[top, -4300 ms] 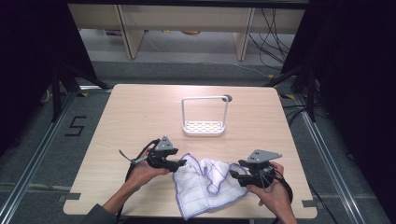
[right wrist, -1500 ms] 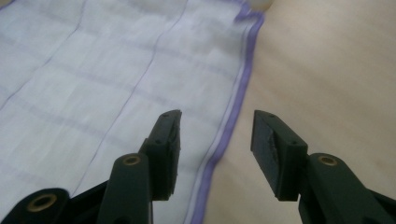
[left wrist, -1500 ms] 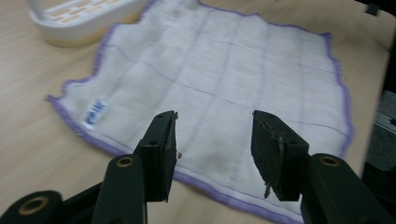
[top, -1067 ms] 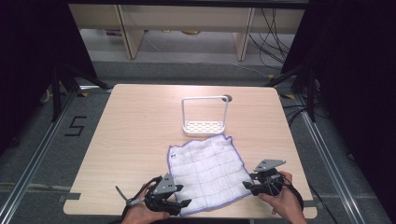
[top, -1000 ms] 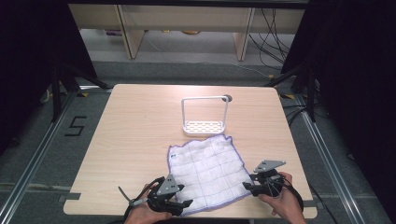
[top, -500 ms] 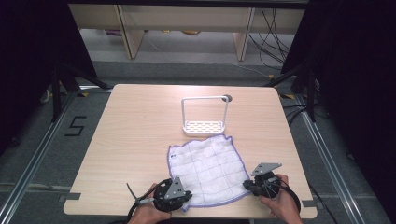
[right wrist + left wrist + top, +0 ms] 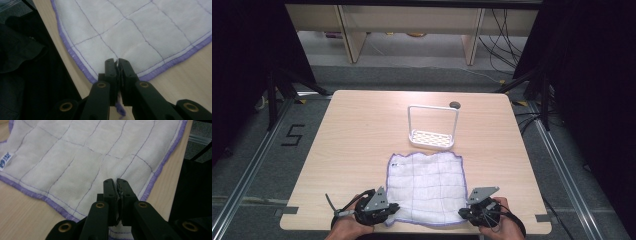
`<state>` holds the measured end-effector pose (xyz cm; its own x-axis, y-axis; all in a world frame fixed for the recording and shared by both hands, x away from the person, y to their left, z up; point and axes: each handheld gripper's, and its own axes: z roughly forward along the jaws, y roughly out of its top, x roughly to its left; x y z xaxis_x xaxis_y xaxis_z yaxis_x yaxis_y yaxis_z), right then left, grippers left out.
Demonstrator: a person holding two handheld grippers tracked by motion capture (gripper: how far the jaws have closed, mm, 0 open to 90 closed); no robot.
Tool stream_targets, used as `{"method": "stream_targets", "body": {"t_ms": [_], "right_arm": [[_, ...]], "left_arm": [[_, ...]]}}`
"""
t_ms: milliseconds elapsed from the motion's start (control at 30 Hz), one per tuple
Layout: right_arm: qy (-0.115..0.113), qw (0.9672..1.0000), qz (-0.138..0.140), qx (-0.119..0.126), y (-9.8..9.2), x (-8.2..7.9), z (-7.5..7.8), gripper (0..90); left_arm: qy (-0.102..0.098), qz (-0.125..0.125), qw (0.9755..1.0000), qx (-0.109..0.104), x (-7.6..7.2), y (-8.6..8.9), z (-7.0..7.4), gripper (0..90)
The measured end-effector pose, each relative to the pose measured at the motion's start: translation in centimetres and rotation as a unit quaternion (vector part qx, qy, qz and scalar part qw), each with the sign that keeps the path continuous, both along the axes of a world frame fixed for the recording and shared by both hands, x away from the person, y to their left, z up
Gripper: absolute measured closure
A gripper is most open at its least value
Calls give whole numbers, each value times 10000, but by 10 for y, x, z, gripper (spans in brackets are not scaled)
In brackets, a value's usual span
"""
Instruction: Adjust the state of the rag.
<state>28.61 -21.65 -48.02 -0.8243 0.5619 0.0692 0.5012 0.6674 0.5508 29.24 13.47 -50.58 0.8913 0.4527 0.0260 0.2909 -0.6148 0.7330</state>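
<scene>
A white quilted cloth (image 7: 427, 187) with a purple hem lies spread flat on the near half of the wooden table (image 7: 362, 130). My left gripper (image 7: 394, 207) is at its near left corner. In the left gripper view the left gripper (image 7: 117, 181) is shut, with a pinch of the cloth (image 7: 75, 157) between the jaws. My right gripper (image 7: 462, 214) is at the near right corner. In the right gripper view the right gripper (image 7: 116, 61) is shut on the hemmed corner of the cloth (image 7: 140, 27), and a purple thread hangs below the jaws.
A small white wire rack (image 7: 433, 127) stands just beyond the cloth's far edge, with a round hole (image 7: 455, 105) in the tabletop behind it. The table's near edge runs right under both hands. Dark floor and cables surround the table.
The crumpled cloth now lies flat. In the last second both grippers slid inward onto its near corners and their jaws went from apart to shut on the fabric.
</scene>
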Motion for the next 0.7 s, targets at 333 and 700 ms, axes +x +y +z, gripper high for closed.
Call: {"method": "stream_targets", "body": {"t_ms": [333,700], "right_arm": [[60,9999,-128,58,3,1,0,668],[-595,9955,-674,301,-13,35,14,556]], "left_arm": [[278,95,9987,-416,4,0,3,702],[177,820,9932,-809,34,14,18,526]]}}
